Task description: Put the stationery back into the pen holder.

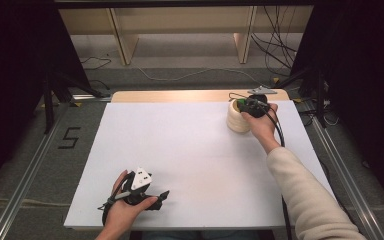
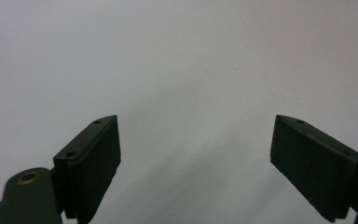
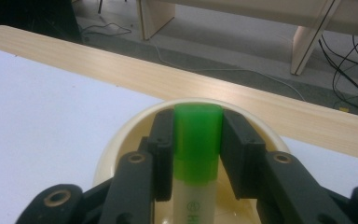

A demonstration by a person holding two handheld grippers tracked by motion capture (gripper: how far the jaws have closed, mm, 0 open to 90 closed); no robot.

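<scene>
Toward the upper right of the high view, your right gripper sits over a cream cup that stands on the white table, close to its far edge. Seen along that gripper in the right gripper view, the two black jaws press on either side of a green-capped tube, which stands upright between them with its green cap at the top and its pale body running down into the cup; the cup's rim curves around behind the jaws. Beyond the cup lies the table's bare wooden strip. At the lower left of the high view, your left gripper rests low over the table near its front edge, well apart from the cup. Its jaws stand wide apart in the left gripper view, with nothing between them but white table surface.
</scene>
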